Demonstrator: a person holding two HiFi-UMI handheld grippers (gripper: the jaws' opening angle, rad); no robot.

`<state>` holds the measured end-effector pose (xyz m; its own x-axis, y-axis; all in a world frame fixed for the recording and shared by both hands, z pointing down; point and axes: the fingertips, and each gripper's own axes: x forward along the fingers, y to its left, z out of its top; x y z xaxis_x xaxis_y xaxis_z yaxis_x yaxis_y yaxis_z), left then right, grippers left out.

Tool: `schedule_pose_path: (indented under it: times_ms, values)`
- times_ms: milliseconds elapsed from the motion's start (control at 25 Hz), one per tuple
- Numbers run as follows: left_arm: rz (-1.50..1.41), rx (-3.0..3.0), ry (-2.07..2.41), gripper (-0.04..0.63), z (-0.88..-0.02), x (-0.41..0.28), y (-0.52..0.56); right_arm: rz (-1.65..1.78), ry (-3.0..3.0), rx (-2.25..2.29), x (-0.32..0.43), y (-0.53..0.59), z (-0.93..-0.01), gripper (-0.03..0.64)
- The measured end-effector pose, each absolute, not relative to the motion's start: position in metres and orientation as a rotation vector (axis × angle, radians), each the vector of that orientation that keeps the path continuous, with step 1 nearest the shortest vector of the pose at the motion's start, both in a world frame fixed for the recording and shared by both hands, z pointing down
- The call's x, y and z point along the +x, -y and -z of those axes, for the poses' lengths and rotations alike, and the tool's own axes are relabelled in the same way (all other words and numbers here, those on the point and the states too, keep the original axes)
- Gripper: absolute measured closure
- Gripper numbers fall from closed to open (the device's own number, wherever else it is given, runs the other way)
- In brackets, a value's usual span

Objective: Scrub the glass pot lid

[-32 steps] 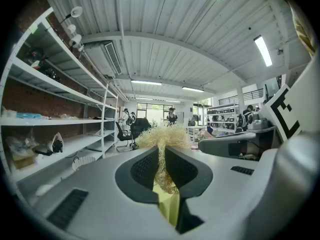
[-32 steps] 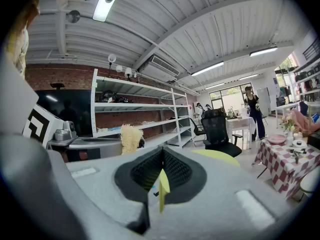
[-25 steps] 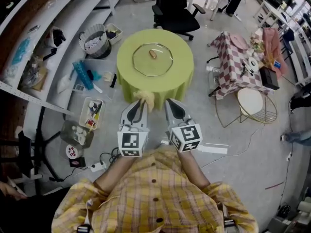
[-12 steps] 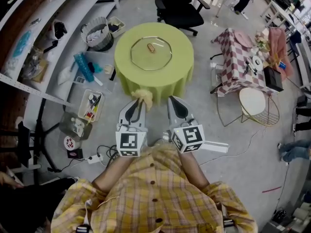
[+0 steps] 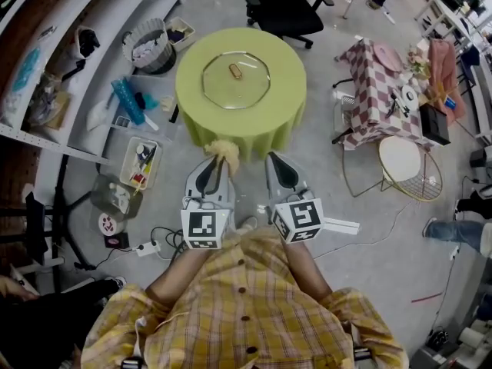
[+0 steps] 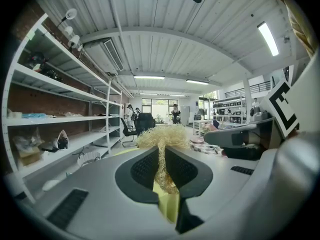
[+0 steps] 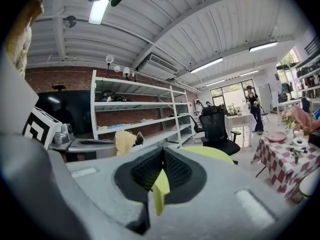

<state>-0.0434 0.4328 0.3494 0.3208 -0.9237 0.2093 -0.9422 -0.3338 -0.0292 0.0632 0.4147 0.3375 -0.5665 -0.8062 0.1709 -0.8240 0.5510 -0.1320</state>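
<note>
Approach step, by the look of it: glass pot lid [image 5: 236, 79] lies flat on the round green counter [image 5: 194, 108] at 12 o'clock, well apart from both tongs. Left tongs [image 5: 218, 160] clamp a straw-coloured scrubber [image 5: 226, 153]; right tongs [image 5: 275, 162] pressed together, empty. Next probably calls for carrying the scrubber forward onto the lid.

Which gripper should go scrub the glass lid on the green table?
Left. The left gripper is shut on the straw-coloured fibrous scrubber that the round glass pot lid needs. The right gripper has its jaws together on nothing. Both hang short of the green table.
</note>
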Motion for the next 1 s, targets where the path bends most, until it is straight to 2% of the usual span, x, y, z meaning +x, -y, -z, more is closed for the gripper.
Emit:
schedule_pose_path:
  times_ms: [560,1000]
  values:
    - [-0.285,2.463,1.723,0.553,-0.358,-0.066,-0.296,-0.280,2.675,1.367,0.024,-0.282,-0.342,0.620]
    - [-0.298,2.457,1.680,0.553,-0.354,-0.109,-0.189,-0.310,2.633,1.399,-0.016,-0.175,-0.335,0.619]
